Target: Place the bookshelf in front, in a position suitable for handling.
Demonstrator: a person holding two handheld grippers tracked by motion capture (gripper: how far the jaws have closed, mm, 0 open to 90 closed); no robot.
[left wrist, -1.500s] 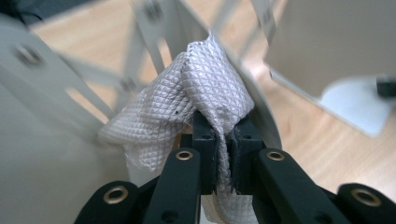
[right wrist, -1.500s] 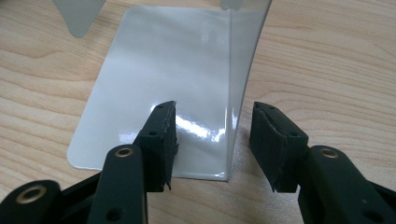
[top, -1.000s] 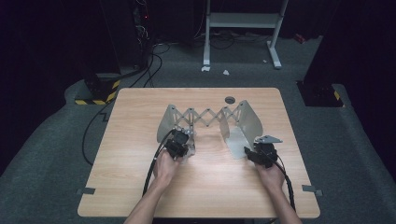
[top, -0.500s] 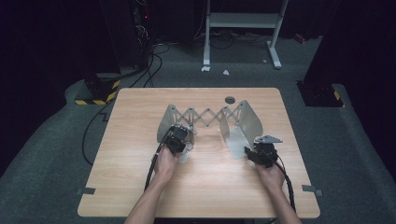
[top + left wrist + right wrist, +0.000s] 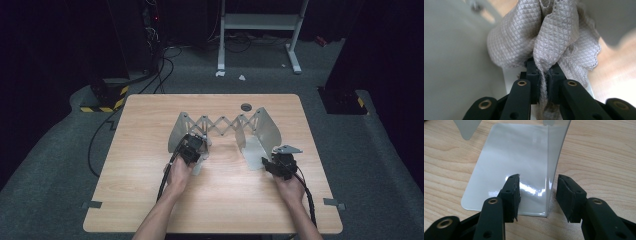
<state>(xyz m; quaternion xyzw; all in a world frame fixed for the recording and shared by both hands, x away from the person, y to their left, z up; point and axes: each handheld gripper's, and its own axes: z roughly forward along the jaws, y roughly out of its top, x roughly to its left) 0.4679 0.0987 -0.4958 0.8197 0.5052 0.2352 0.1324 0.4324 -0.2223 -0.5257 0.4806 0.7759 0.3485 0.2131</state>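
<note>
Left gripper is pinching the soft grey quilted cloth, bunched against the left plate of the expandable grey metal bookend rack mid-table; it looks light, limp, easy to grab by any fold. Right gripper, jaws just closing but not yet touching, straddles the stiff, glossy upright plate's edge, a likely slippery hold

One cloth, one expanding metal bookend rack, apparently.
</note>
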